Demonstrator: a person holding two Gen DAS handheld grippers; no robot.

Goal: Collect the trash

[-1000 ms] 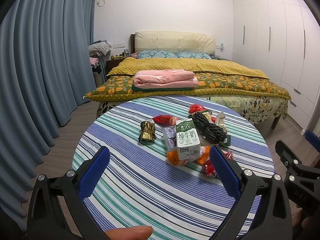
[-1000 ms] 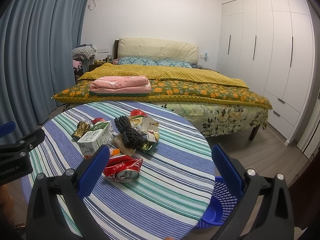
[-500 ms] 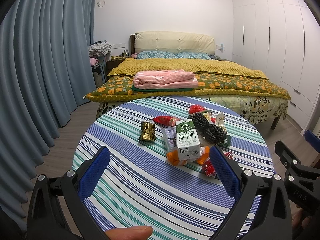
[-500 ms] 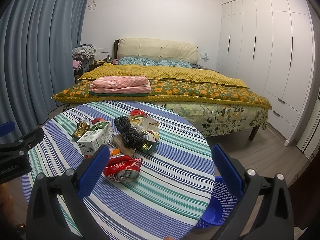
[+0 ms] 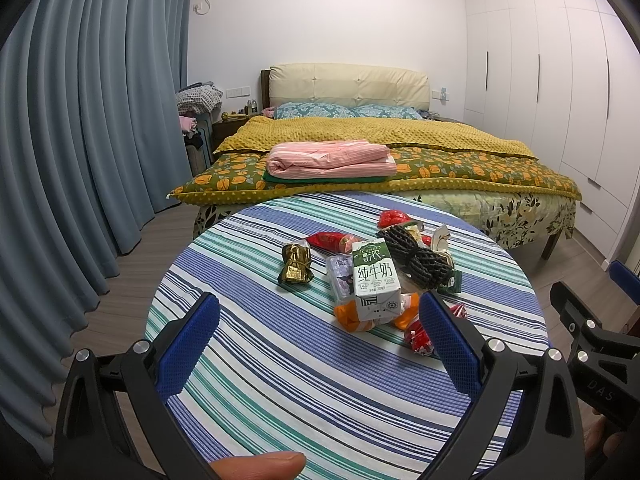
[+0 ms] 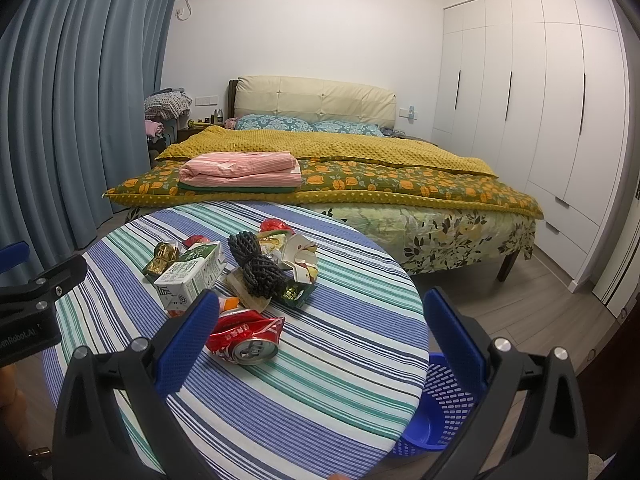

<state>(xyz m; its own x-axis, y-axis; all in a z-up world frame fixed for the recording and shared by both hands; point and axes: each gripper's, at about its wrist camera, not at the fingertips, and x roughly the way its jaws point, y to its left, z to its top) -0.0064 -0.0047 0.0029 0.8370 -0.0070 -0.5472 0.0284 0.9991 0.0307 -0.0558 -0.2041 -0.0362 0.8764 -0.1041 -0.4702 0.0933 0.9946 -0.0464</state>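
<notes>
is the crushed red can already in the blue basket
No, the crushed red can lies on the striped tablecloth, while the blue basket sits on the floor beside the table.

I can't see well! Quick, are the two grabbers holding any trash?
Left gripper: open, holding nothing.
Right gripper: open, holding nothing.

Bedroom: bed [image 5: 360, 152] with yellow quilt straight ahead of tongs, blue curtains [image 5: 92, 120] left, white wardrobes [image 6: 540, 112] right, wood floor [image 6: 540, 312].
</notes>
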